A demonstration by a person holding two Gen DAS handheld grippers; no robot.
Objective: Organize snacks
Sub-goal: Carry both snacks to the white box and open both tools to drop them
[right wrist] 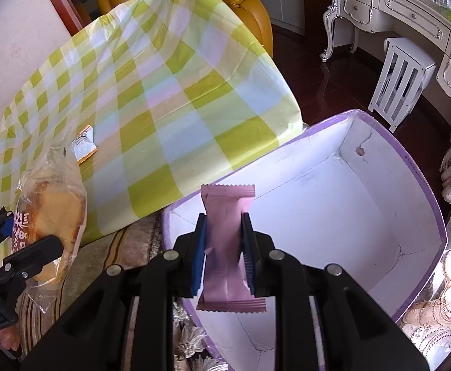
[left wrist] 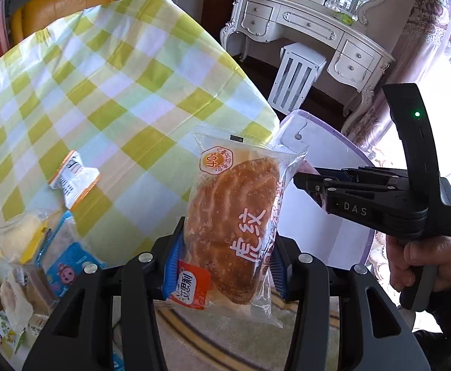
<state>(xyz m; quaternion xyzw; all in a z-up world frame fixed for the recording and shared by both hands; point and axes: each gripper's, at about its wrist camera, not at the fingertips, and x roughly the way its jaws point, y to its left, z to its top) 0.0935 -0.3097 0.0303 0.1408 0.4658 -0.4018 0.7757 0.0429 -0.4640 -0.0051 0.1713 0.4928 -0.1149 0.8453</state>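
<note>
Blue-padded fingers of the right gripper (right wrist: 224, 247) pinch a pink wafer packet (right wrist: 229, 244) across its narrow middle, its long axis running straight ahead along the fingers, one crimped end toward the camera and the other out in front. Just beyond and below it lies the open white box with a purple rim (right wrist: 423, 185), empty in what shows, so the packet already hangs over the near wall and the drop, as I judge it, needs only a release. To the left, the left gripper (left wrist: 225, 266) is clamped on a bagged bread bun (left wrist: 234, 232), standing roughly upright with its long axis up and down, beside the checked tablecloth (left wrist: 117, 92). That hand is farther from the box; more snacks (left wrist: 40, 247) wait on the cloth.
</note>
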